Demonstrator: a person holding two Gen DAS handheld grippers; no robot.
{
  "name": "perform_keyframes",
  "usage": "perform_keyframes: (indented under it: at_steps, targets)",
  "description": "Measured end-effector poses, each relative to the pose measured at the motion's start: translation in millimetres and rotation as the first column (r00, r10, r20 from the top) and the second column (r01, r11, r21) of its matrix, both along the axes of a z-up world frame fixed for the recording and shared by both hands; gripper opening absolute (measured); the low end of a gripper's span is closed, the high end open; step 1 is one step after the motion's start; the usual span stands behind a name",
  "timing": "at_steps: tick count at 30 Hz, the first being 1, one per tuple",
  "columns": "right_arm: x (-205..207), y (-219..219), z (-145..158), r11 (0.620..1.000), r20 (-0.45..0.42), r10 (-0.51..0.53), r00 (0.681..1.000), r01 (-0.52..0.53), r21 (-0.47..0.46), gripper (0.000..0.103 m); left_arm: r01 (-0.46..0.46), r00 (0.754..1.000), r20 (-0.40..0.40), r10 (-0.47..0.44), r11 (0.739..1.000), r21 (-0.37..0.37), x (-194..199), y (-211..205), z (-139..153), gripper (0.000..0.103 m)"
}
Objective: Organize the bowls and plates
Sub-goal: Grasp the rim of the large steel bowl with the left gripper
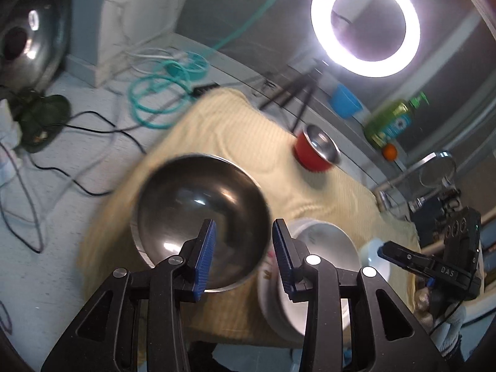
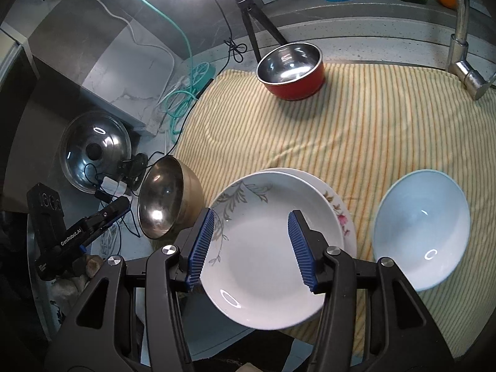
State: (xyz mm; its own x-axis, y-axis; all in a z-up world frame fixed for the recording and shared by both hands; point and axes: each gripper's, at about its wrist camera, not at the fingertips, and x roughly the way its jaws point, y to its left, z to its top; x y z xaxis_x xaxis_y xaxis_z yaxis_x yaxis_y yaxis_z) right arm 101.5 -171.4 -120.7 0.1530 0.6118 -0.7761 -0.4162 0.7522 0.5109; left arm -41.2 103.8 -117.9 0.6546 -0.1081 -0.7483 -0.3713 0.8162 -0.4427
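Right wrist: leaf-patterned plate [image 2: 266, 248] atop floral plate [image 2: 336, 214]

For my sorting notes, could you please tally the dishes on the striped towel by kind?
Plates: 2, the leaf plate stacked on the flower plate
Steel bowls: 2, the plain one and the red-sided one
White bowls: 1
Total: 5

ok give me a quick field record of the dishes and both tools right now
cloth: striped, holds all the dishes
plates: leaf plate stacked on floral plate
white bowl: right of the plates
steel bowl: left edge of cloth, tilted
red bowl: far side, upright
left tool: open, empty, above steel bowl
right tool: open, empty, above leaf plate
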Motion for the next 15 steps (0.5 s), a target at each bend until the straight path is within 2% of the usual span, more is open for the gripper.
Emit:
perform_keyframes:
  at_steps: [3, 7, 15]
  targets:
    - [1, 20, -5, 0.999, -0.021, 0.029, 0.999, -0.028, 0.016, 0.052, -0.064, 0.998, -0.016, 0.064, 0.998, 0.007, -8, 27, -5, 0.036]
    - [0, 54, -12, 0.997, -0.038, 0.08, 0.996, -0.079, 0.022, 0.052, -0.106, 0.993, -0.052, 0.106, 0.994, -0.005, -14, 53, -20, 0.036]
    - [-7, 118, -28, 0.984, -0.066, 0.18, 0.981, -0.181, -0.003, 0.052, -0.104, 0.992, -0.089, 0.095, 0.989, -0.102, -13, 69, -43, 0.036]
